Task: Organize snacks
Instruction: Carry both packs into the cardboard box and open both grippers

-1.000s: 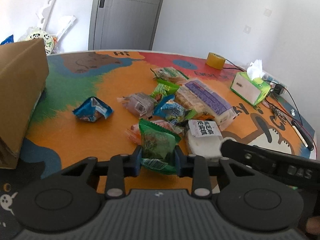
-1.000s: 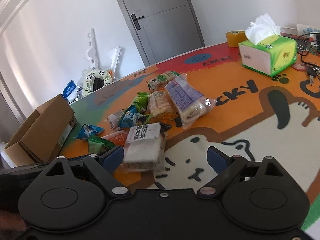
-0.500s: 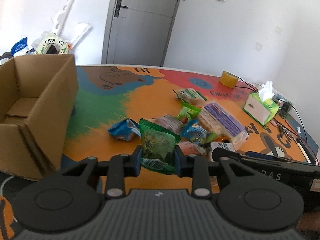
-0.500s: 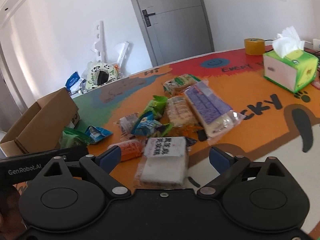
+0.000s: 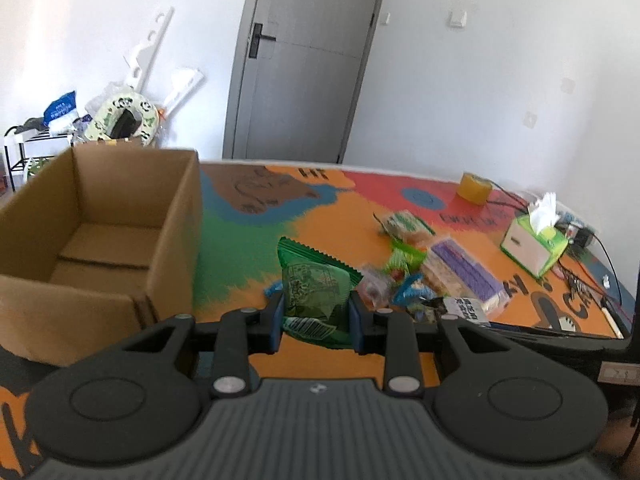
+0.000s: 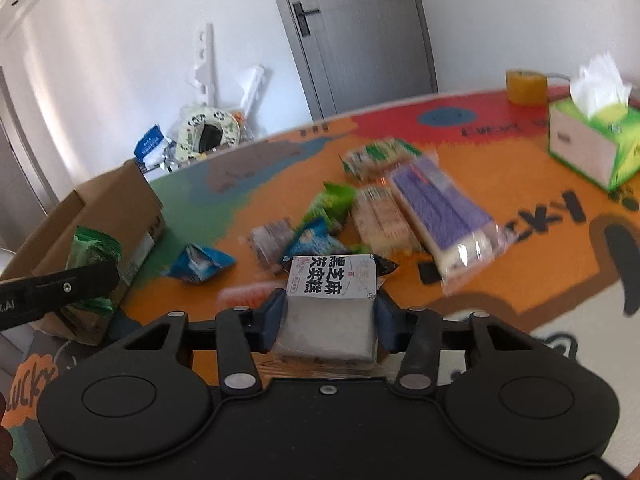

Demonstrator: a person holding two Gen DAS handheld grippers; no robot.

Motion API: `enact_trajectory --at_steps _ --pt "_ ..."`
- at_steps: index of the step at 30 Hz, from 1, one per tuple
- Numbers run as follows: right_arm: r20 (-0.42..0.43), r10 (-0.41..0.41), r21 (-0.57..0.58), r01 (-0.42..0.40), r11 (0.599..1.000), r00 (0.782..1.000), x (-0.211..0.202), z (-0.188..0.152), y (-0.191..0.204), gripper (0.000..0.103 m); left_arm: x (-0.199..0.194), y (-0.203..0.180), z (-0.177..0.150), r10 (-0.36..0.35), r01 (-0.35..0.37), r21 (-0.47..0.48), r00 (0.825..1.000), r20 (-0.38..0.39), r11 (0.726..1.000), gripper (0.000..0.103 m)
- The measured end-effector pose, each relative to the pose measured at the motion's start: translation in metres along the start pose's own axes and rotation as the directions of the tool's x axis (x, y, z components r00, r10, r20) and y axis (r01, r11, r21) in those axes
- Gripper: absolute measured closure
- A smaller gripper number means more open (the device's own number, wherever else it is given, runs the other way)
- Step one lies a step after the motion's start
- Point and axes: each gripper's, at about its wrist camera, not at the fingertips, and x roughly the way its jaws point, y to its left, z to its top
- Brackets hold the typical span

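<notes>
The left gripper [image 5: 316, 316] squeezes a green snack bag [image 5: 314, 292] and holds it up above the table [image 5: 256, 248], close to the open cardboard box [image 5: 100, 216]. The right gripper [image 6: 330, 320] has just been closing, and now its jaws press on a white snack pack [image 6: 330, 312] with black letters. More snacks [image 6: 400, 208] lie in a pile on the colorful table.
</notes>
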Motion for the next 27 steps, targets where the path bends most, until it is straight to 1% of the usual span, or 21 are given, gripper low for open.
enact_trajectory --at_steps 5,10,21,27 --pt "0.047 0.031 -0.007 -0.030 1.000 0.998 -0.012 0.015 0.008 0.056 -0.008 0.001 0.014 0.005 -0.005 0.000 0.999 0.039 1.000 0.072" --pt "0.075 0.062 -0.019 -0.061 0.998 0.995 -0.015 0.033 0.014 0.056 -0.014 0.005 0.027 0.021 -0.020 -0.007 0.997 0.069 1.000 0.072" --pt "0.106 0.118 -0.060 -0.112 0.992 0.987 -0.010 0.058 0.034 0.056 -0.023 0.025 0.051 0.066 -0.060 -0.048 0.990 0.124 0.997 0.072" --pt "0.114 0.159 -0.087 -0.150 0.985 0.981 0.000 0.069 0.049 0.056 -0.024 0.040 0.060 0.100 -0.090 -0.076 0.985 0.143 0.993 0.072"
